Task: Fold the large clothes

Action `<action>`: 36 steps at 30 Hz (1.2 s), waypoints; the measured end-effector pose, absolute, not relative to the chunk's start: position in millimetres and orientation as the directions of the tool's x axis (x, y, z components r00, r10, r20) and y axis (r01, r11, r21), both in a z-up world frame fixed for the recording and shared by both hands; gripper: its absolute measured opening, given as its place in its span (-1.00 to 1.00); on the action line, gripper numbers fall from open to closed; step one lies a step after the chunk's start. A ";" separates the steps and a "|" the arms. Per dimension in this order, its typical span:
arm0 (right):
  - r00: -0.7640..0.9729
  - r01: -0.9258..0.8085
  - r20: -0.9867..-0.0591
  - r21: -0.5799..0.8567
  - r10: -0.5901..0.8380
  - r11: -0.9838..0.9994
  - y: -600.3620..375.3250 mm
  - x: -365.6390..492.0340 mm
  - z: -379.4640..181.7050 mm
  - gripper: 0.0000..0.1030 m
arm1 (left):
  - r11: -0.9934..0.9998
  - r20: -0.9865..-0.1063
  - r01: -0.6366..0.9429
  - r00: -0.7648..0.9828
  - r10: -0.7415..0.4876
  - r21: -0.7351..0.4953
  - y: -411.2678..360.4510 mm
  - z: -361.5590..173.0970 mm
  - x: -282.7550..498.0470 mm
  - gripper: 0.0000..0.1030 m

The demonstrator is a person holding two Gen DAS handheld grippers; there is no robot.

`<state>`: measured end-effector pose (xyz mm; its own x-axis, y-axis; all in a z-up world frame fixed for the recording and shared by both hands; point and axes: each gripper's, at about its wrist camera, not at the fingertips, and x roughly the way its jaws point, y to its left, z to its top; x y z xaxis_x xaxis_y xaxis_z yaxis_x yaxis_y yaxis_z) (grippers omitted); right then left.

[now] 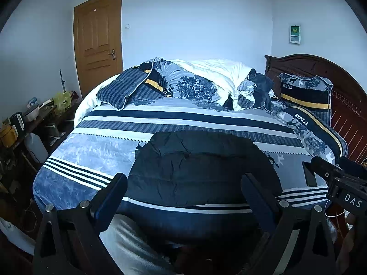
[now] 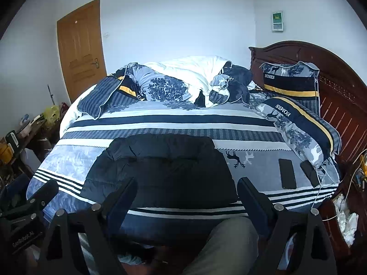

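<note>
My left gripper [image 1: 183, 192] hangs with its fingers spread wide and nothing between them, pulled back off the near edge of the bed [image 1: 96, 151]. My right gripper [image 2: 187, 197] is the same: jaws apart, empty, held short of the mattress edge. In the left view the right tool pokes in from the side, well clear of the cloth.

Just beyond both sets of fingers lies the dark padded jacket [image 1: 201, 171], resting on the striped bedspread near the front edge, roughly centred between my tools. I judge the fold to be largely done: the garment reads as a compact, rounded-off rectangle with no sleeves or hood trailing out, and neither tool is touching it. What may remain is a last tidy or halving; I cannot tell from here whether the layers underneath sit square.

The jacket looks quilted and puffy, navy to black, with stitched seams puckering its matte shell, so it should spring back rather than hold a crease. The bedspread looks like a soft fleece, banded in navy, white and pale blue. Two flat black phones [image 2: 287, 173] lie near the pillows [image 2: 298, 123], well apart from the jacket. A crumpled duvet [image 2: 183, 80] is heaped at the far side.
</note>
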<state>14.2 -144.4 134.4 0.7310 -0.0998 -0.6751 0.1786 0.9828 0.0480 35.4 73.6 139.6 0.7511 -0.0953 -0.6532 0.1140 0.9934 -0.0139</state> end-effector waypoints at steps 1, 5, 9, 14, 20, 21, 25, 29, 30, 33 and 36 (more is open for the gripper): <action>0.731 0.178 -0.675 0.048 -0.099 0.983 -144.7 14.5 134.4 0.77 | 0.993 -0.653 0.113 0.751 -0.094 -0.013 73.4 139.4 35.1 0.92; 0.729 0.180 -0.677 0.047 -0.102 0.983 -144.4 14.2 134.2 0.77 | 0.995 -0.666 0.104 0.742 -0.079 -0.001 73.8 136.6 37.1 0.92; 0.728 0.186 -0.678 0.053 -0.102 0.981 -146.0 14.4 133.0 0.77 | 0.996 -0.683 0.089 0.729 -0.051 0.021 73.5 131.2 39.6 0.92; 0.725 0.188 -0.682 0.056 -0.100 0.981 -146.3 14.4 131.1 0.77 | 0.997 -0.692 0.081 0.720 -0.046 0.018 75.3 128.0 41.2 0.92; 0.724 0.189 -0.683 0.058 -0.099 0.980 -145.2 14.3 130.4 0.77 | 0.997 -0.695 0.077 0.718 -0.036 0.027 75.1 126.7 41.7 0.92; 0.723 0.190 -0.684 0.058 -0.099 0.980 -145.3 14.6 129.9 0.77 | 0.997 -0.697 0.074 0.717 -0.033 0.029 75.2 126.3 42.2 0.92; 0.719 0.188 -0.688 0.057 -0.098 0.981 -145.9 15.4 127.5 0.77 | 0.997 -0.703 0.061 0.711 -0.017 0.037 76.6 124.8 44.3 0.92; 0.718 0.187 -0.689 0.056 -0.097 0.981 -147.6 16.4 126.5 0.77 | 0.998 -0.706 0.051 0.708 -0.003 0.047 77.9 123.4 45.4 0.92; 0.717 0.187 -0.690 0.056 -0.097 0.981 -147.7 16.5 126.1 0.77 | 0.998 -0.707 0.051 0.708 -0.003 0.047 78.0 123.0 45.7 0.92; 0.714 0.185 -0.694 0.058 -0.093 0.981 -149.4 17.6 124.6 0.77 | 0.998 -0.706 0.049 0.708 0.001 0.051 77.9 122.8 45.7 0.92; 0.711 0.184 -0.697 0.057 -0.092 0.981 -150.7 19.2 122.9 0.77 | 0.997 -0.706 0.047 0.708 0.009 0.060 78.4 121.2 47.0 0.92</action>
<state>19.2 -150.7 122.9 0.7107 -0.0922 -0.6974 0.1837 0.9813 0.0575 47.0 78.4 121.2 0.7080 0.0092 -0.7061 0.0466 0.9971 0.0598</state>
